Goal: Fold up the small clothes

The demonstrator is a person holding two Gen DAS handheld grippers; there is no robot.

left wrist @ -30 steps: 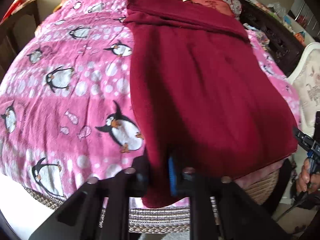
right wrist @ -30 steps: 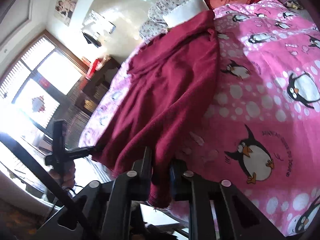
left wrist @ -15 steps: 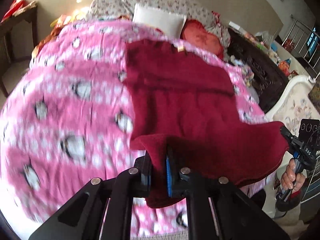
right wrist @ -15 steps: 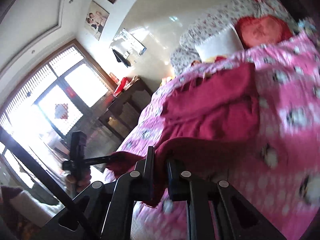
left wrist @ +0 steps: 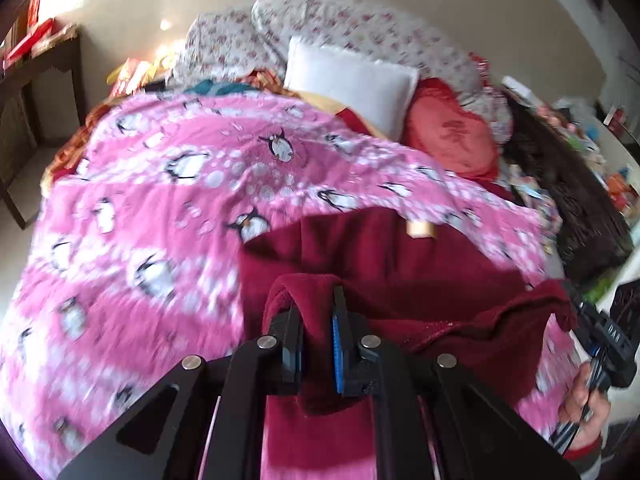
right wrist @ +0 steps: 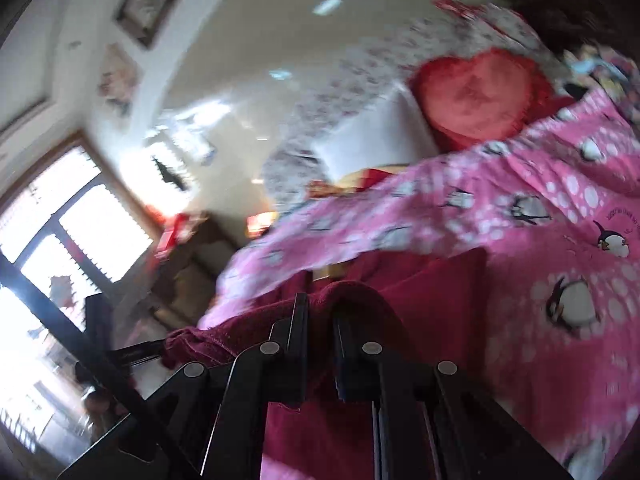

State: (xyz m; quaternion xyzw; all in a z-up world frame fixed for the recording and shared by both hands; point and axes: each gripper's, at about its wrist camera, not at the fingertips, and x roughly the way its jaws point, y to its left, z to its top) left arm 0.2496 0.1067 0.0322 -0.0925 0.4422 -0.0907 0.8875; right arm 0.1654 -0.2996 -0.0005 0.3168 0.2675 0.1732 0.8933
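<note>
The dark red garment (left wrist: 400,272) lies on the pink penguin blanket (left wrist: 160,208) covering the bed, its near edge lifted and doubled over itself. The left gripper (left wrist: 316,320) and the right gripper (right wrist: 320,320) each have their 2 fingers clenched on a corner of that edge. Behind stand a white pillow (left wrist: 352,80) and a red heart cushion (right wrist: 480,92).
</note>
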